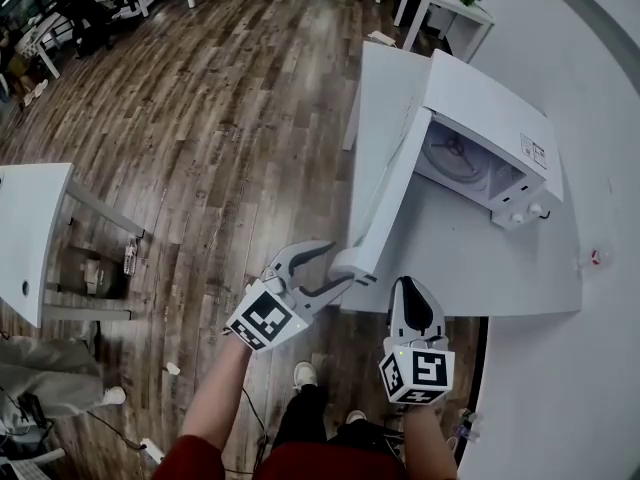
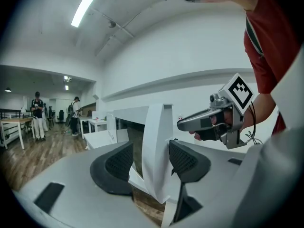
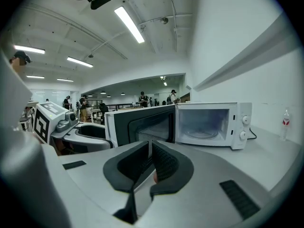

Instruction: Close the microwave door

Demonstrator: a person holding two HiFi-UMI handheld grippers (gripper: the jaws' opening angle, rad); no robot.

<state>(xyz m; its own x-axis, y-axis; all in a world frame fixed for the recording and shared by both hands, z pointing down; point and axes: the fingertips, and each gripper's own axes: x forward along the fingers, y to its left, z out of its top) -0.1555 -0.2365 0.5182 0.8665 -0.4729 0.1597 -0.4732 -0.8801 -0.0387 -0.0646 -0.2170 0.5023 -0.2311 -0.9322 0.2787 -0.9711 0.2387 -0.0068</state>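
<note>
The white box-shaped microwave [image 1: 490, 108] sits on the white tabletop [image 1: 470, 258], ahead and to the right of both tongs, cavity open. Its white, dark-windowed door [image 1: 385, 203] stands swung wide. The door's long line runs from the hinge at the far left corner of the oven back toward the person, and its free edge ends right at the left tongs [image 1: 340, 264].

Those left tongs gape at full spread, and the door's smooth, rounded plastic edge stands upright between the ribbed dark pads. It looks close to the right-hand pad but is not pinched. The right tongs [image 1: 407, 290] hang just to the right of that edge, closed to a thin slit on nothing, aimed at the cavity.

The left tongs are plainly nearer, so the push is likely theirs: the edge would swing rightward, away from the person, toward the two-knob control panel [image 1: 525, 211]. The door is a rigid slab and should turn freely on its hinge. A glass turntable [image 1: 450, 153] glints inside.
</note>
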